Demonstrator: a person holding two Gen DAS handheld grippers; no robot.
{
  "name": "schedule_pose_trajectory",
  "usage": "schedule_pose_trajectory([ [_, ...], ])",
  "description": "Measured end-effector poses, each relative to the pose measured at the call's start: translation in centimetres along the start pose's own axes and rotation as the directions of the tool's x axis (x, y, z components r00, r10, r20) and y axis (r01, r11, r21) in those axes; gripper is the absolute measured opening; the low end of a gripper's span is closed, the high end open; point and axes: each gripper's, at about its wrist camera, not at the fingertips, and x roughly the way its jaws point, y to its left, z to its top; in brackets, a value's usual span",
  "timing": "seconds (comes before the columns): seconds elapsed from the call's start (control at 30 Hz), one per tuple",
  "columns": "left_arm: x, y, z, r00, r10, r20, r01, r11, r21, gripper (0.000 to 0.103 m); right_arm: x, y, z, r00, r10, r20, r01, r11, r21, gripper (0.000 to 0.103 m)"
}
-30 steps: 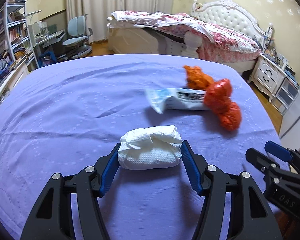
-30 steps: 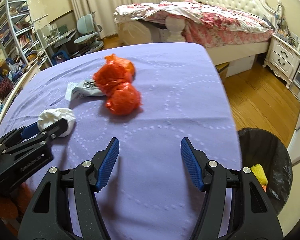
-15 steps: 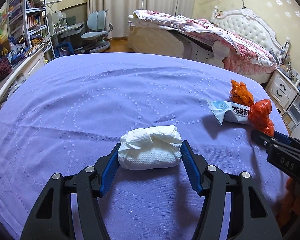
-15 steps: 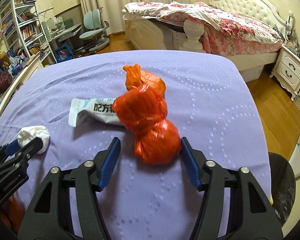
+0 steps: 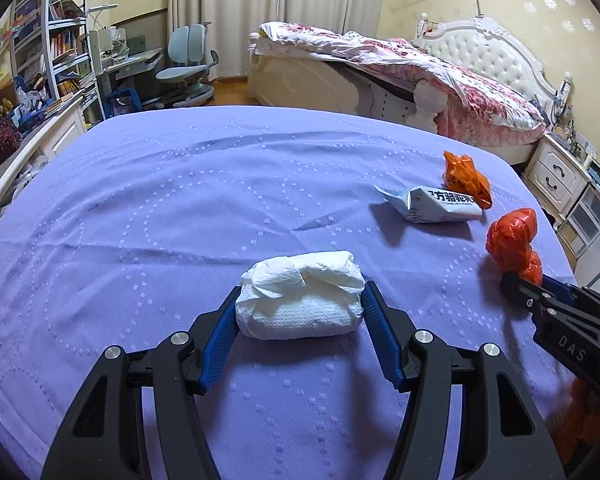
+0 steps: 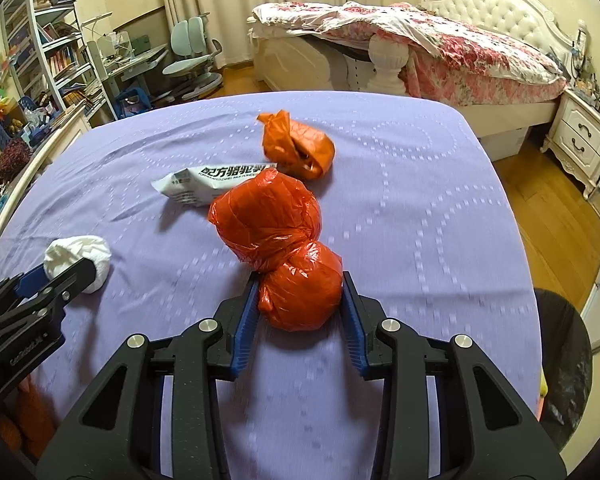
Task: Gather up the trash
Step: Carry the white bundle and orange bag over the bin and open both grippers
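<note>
My left gripper [image 5: 300, 304] is shut on a white crumpled paper wad [image 5: 300, 298] just above the purple tablecloth [image 5: 180, 208]. My right gripper [image 6: 299, 300] is shut on the near lobe of a knotted red plastic bag [image 6: 284, 248]; the bag also shows in the left wrist view [image 5: 514, 240]. A white printed packet [image 6: 212, 182] and a smaller orange bag [image 6: 300, 146] lie behind it on the cloth. The packet [image 5: 436, 202] and orange bag [image 5: 466, 178] also show in the left wrist view.
A black-lined trash bin [image 6: 568, 364] stands on the wooden floor off the table's right edge. Beyond the table are a bed [image 5: 440, 80], a nightstand [image 6: 584, 140], a desk chair [image 5: 188, 72] and bookshelves [image 5: 52, 40].
My right gripper moved forward and closed on the red bag's near lobe. The left gripper kept its hold on the paper wad while its view swung left.
</note>
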Motion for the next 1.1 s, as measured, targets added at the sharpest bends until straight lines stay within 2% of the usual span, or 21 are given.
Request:
schedule_pose_trajectory([
  [0.6,-3.0,-4.4,-3.2,0.997,-0.072,0.024,0.071,0.995,0.063,0.060,-5.2,-1.6,-5.2,1.000,-0.003,0.030,0.002,1.000,0.016,0.037],
  [0.83,-4.3,-6.4,-4.4,0.993,-0.117,0.034,0.114,0.990,0.078,0.060,-7.9,-3.6,-6.8,0.997,-0.029,0.069,0.026,0.998,0.050,0.037],
  [1.1,-5.8,-10.0,-5.5,0.983,-0.173,0.055,0.164,0.976,0.144,0.060,-10.1,-6.6,-8.7,0.993,-0.082,0.089,0.072,0.991,0.112,0.037],
])
